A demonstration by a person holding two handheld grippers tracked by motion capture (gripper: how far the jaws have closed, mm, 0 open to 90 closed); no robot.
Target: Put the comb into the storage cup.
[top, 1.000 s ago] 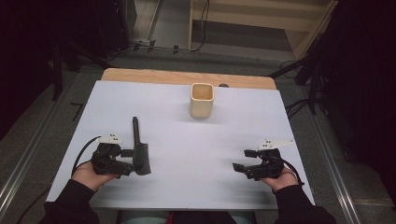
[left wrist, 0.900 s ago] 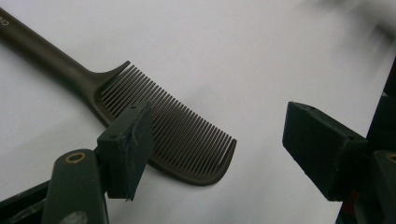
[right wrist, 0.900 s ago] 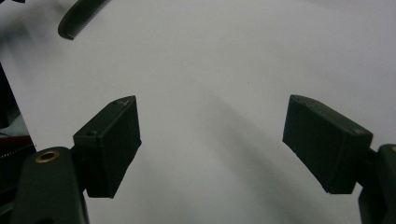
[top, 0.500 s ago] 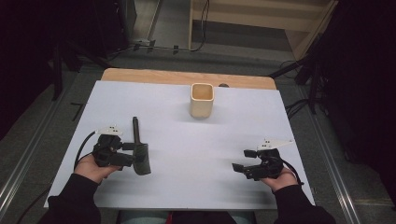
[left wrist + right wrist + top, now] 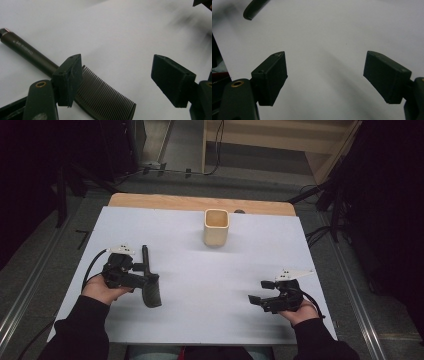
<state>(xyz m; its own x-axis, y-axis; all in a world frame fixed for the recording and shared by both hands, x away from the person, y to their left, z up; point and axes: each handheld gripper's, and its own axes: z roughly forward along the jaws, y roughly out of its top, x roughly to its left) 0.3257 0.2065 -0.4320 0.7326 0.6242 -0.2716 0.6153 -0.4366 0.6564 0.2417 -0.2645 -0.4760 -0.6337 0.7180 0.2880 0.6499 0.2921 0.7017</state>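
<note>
Fingers, left: standing wide apart on the left gripper (image 5: 131, 276), released and gripping nothing; one finger (image 5: 68, 78) is hovering over the comb (image 5: 100, 97) where teeth meet handle, probably lining up so a close would catch the spine.
Fingers, right: spread just as wide on the right gripper (image 5: 272, 297), with bare worktop (image 5: 200, 320) between them; it is resting near the front edge, seemingly waiting its turn.
Comb: lying flat on the worktop's left side, just beside the left gripper, handle pointing away from the person, toothed end toward them; flat like this, it is offering only thin edges to pinch.
Cup (image 5: 216, 227): standing upright and open near the far edge, well apart from both grippers; its open mouth is making it the likely place for the comb to go.
Step in hand: approaching the comb for a pickup, by my reading.
</note>
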